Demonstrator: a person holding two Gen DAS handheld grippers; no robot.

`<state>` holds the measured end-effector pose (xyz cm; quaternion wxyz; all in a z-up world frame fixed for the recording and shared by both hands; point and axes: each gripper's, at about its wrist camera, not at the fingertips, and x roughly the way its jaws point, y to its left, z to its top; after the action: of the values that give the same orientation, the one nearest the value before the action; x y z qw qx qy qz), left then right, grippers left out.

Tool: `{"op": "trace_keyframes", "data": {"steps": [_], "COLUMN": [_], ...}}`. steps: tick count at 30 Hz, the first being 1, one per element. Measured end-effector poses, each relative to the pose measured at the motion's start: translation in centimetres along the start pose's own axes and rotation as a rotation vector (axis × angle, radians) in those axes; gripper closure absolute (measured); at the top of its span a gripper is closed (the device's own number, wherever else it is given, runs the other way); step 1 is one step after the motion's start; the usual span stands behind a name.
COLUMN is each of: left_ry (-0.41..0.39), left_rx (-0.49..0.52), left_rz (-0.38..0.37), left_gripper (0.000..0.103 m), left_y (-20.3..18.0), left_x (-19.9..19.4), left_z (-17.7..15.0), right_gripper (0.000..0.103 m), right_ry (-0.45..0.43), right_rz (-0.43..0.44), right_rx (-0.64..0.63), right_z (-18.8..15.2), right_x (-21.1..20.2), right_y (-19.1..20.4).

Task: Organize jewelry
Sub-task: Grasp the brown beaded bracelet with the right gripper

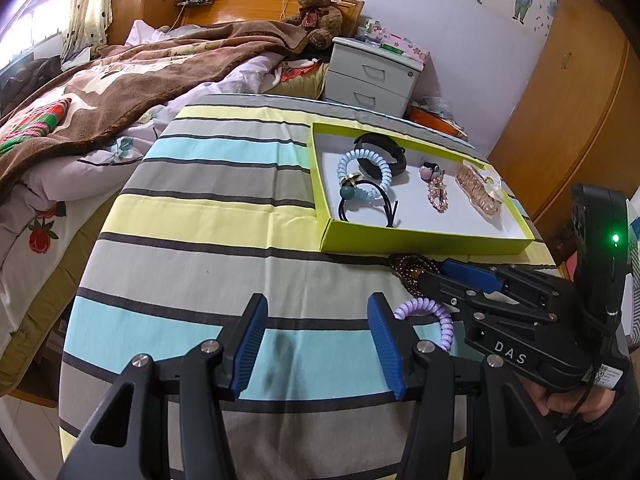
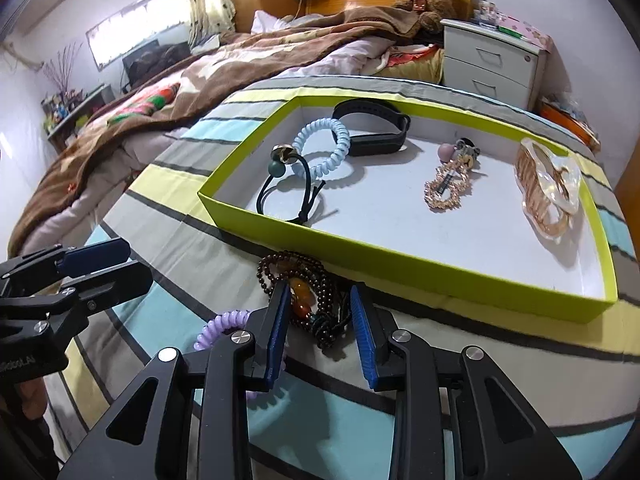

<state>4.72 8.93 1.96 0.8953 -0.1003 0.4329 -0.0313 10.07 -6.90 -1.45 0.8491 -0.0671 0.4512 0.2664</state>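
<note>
Now | right gripper (image 2: 320,332) fingers around brown bead bracelet (image 2: 304,280), not clenched | left gripper (image 1: 316,344) fingers released, empty

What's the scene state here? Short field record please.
surface: striped cloth
tray: green-rimmed box lid, white inside
in tray: blue coil tie, black band, black elastic, pink bead piece
outside tray: brown bead string, purple coil tie
left gripper: open, empty
right gripper: straddles brown bead string, grip unconfirmed
</note>
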Motion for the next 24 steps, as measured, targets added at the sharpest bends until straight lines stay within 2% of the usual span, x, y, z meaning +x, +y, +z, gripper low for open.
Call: {"op": "trace_keyframes", "data": {"steps": [3,9,14,16,17,24], "left_ry": [0.0,0.003,0.006,0.007,0.009,0.017], "left_rx": [0.006,0.001,-0.001,0.002,0.003,0.021], "left_rz": [-0.004,0.002,0.007,0.007,0.007,0.002], "left_gripper": [0.049,0.049,0.049,0.049,0.049,0.049], "left_y": [-0.2,-0.2,-0.2,-0.2,-0.2,-1.0], "left_x": [-0.1,-0.3,-0.3,-0.3,-0.4,-0.1], "left_z": [-0.1,-0.2,-0.3,-0.3,-0.3,-0.4], "right_gripper": [0.071,0.081,0.083,0.095,0.098,0.098], "right_ry": [0.008,0.006,-0.007,-0.024,-0.035,-0.061], "right_rz": [-0.016,-0.025,-0.02,-0.018,-0.017,-0.009], "right_rx": [-0.023,-0.015,0.014,0.019,0.023,0.072], "right_z": [0.1,-0.2,-0.6,-0.8,-0.9,-1.3], "right_x": [0.1,-0.2,-0.7,-1.3,-1.6,-2.9], "right_y": [0.3,0.3,-0.3,-0.6,-0.7,-2.2]}}
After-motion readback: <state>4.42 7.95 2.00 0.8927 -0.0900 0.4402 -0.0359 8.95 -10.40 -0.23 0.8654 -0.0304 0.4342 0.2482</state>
